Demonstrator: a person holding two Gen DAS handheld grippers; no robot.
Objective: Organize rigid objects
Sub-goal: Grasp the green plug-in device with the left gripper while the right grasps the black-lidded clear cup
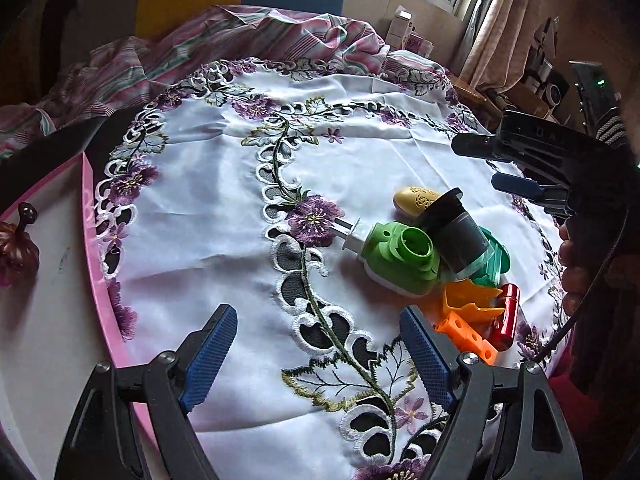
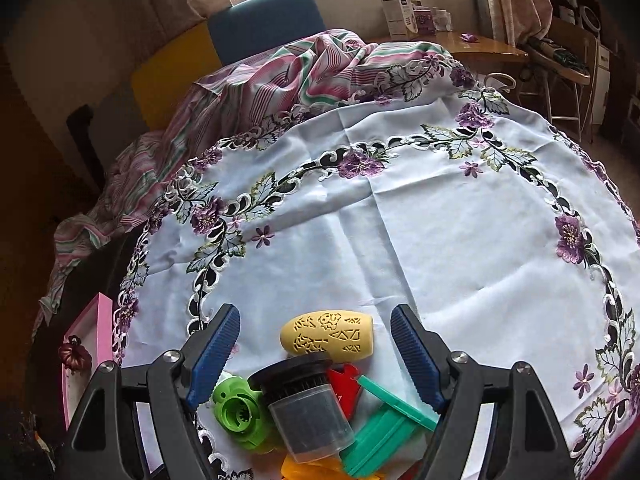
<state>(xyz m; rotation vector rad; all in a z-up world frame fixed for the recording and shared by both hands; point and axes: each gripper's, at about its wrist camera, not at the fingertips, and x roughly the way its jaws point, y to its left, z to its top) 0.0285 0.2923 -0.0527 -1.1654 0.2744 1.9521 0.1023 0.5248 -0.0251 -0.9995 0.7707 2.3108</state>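
The blue-padded fingers (image 2: 216,344) of the right gripper (image 2: 316,344) are being held spread wide above the pile of small plastic objects, with nothing pinched; the yellow patterned piece (image 2: 328,338) is lying between them, apparently as the next pick. The black-capped jar (image 2: 308,412) is resting just nearer than it, against the green plug-in part (image 2: 236,412). The left gripper (image 1: 320,344) is also being held spread and empty, left of the pile. The pink tray (image 1: 90,216), well left of the pile, is already holding a small pumpkin ornament (image 1: 18,244), so it is judged the destination.

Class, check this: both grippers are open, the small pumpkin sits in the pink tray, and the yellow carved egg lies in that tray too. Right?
Not quite. The yellow carved egg lies on the white embroidered tablecloth, as the right wrist view shows, ahead of the open right gripper. The pumpkin is in the pink tray; the left gripper is open.
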